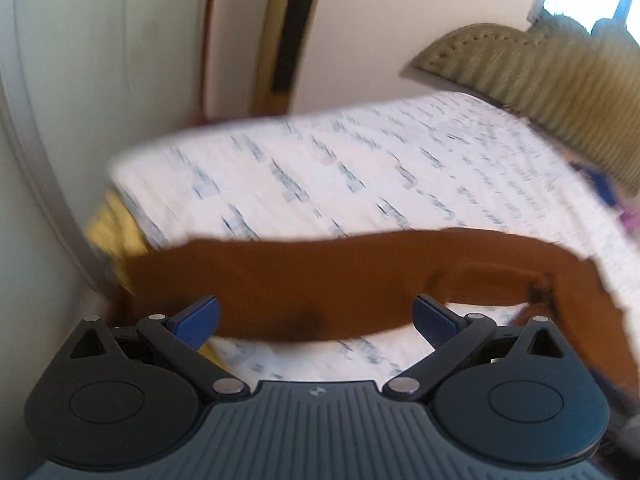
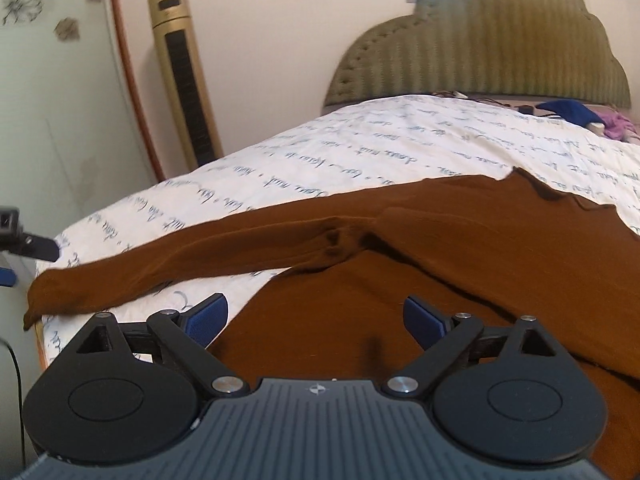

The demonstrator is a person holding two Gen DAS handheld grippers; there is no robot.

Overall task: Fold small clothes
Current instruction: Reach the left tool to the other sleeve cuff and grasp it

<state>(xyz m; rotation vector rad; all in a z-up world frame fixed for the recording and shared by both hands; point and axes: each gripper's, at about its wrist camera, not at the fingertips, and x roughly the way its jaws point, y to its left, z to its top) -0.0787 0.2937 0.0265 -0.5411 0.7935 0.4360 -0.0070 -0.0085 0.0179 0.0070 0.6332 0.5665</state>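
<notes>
A brown long-sleeved top [image 2: 440, 248] lies spread on the bed, one sleeve [image 2: 168, 264] stretched out to the left as far as the mattress edge. In the left wrist view that sleeve [image 1: 320, 276] runs across the picture, blurred. My left gripper [image 1: 316, 314] hovers over the sleeve with its jaws wide apart and nothing between the blue pads. My right gripper [image 2: 316, 316] stands open above the top's body, its pads not touching the cloth. The left gripper's finger [image 2: 36, 246] shows at the far left edge of the right wrist view.
The bed carries a white quilt with blue script [image 2: 360, 152] and a green padded headboard [image 2: 500, 48]. A gold tower fan [image 2: 184, 80] stands by the wall. Blue cloth [image 2: 568, 110] and purple cloth [image 2: 618, 124] lie near the pillows. Something yellow [image 1: 112, 228] shows beside the mattress.
</notes>
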